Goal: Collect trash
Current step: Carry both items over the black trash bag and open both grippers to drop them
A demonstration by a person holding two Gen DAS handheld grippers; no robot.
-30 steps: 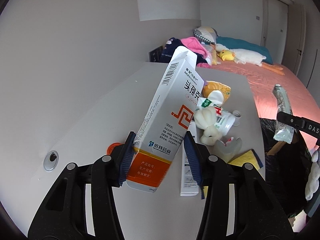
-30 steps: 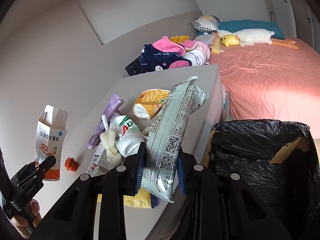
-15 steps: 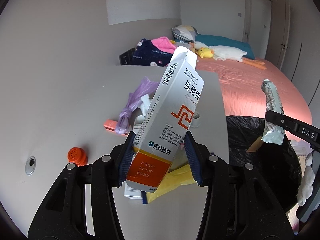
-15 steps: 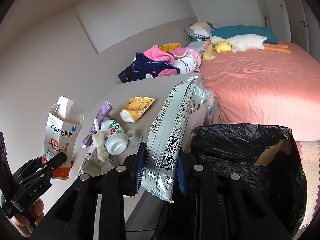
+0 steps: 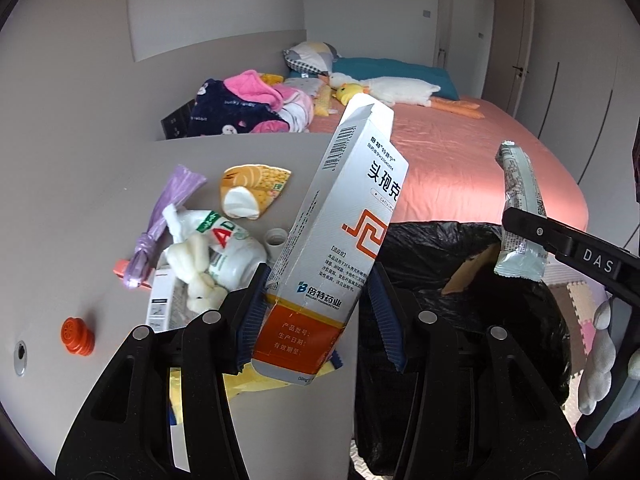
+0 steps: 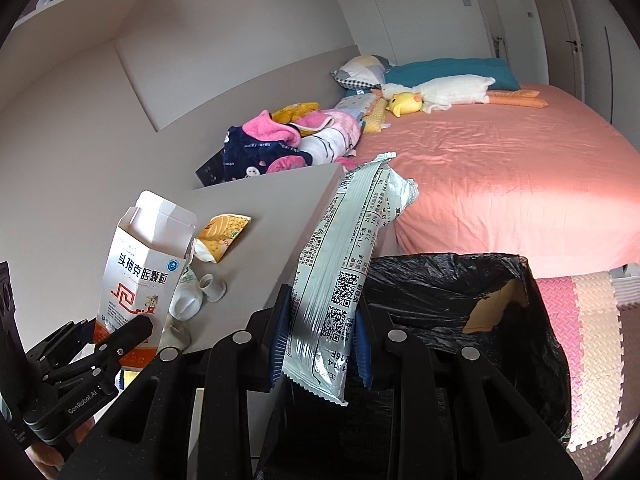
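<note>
My left gripper (image 5: 316, 316) is shut on a white and orange medicine box (image 5: 340, 240), held tilted above the grey table's right edge. The box also shows in the right wrist view (image 6: 140, 276). My right gripper (image 6: 320, 340) is shut on a silver snack wrapper (image 6: 344, 264), held upright over the near rim of the black-lined trash bin (image 6: 480, 312). The wrapper (image 5: 520, 216) and bin (image 5: 460, 276) show at right in the left wrist view.
On the grey table (image 5: 100, 240) lie a white bottle (image 5: 228, 248), a purple bag (image 5: 160, 220), a yellow snack packet (image 5: 252, 192), an orange cap (image 5: 78, 336), a white cap (image 5: 276, 240) and yellow paper (image 5: 248, 380). A pink bed (image 6: 500, 184) lies beyond.
Both grippers have swung right with their loads. The box now hangs at the table's right edge beside the bin, and the wrapper has moved from over the table to over the bin's rim.
</note>
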